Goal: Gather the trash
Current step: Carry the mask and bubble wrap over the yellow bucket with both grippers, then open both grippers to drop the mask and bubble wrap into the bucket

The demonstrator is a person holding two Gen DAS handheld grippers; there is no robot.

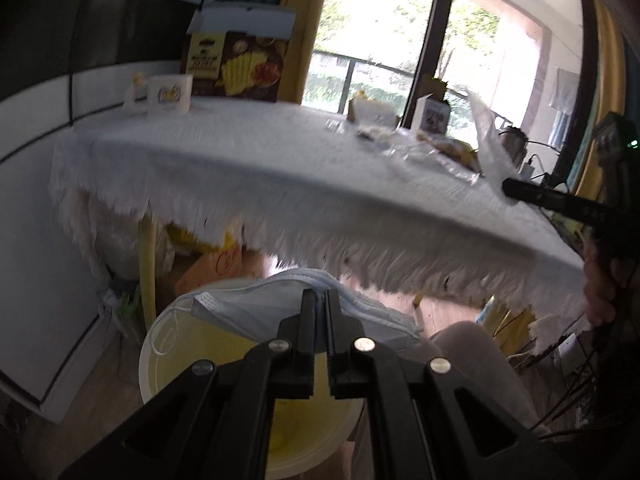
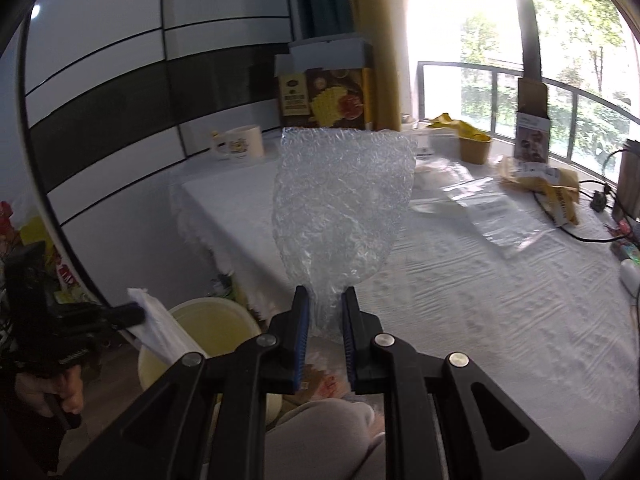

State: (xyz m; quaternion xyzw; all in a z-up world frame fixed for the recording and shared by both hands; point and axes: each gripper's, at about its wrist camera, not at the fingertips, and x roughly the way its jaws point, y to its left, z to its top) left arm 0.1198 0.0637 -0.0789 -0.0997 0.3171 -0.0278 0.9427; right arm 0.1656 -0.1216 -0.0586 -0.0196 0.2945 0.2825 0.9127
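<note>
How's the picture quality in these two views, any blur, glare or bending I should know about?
Left wrist view: motion blur smears the tablecloth fringe, and the window is blown out. Right wrist view: sharper, the bubble wrap texture is crisp, though the window glares white. Both: fisheye bends the straight wall lines, with dark corners.

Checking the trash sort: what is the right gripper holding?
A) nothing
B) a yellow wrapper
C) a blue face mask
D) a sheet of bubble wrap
D: the right gripper is pinched on the bottom of an upright bubble wrap sheet; the face mask is in the left gripper.
</note>
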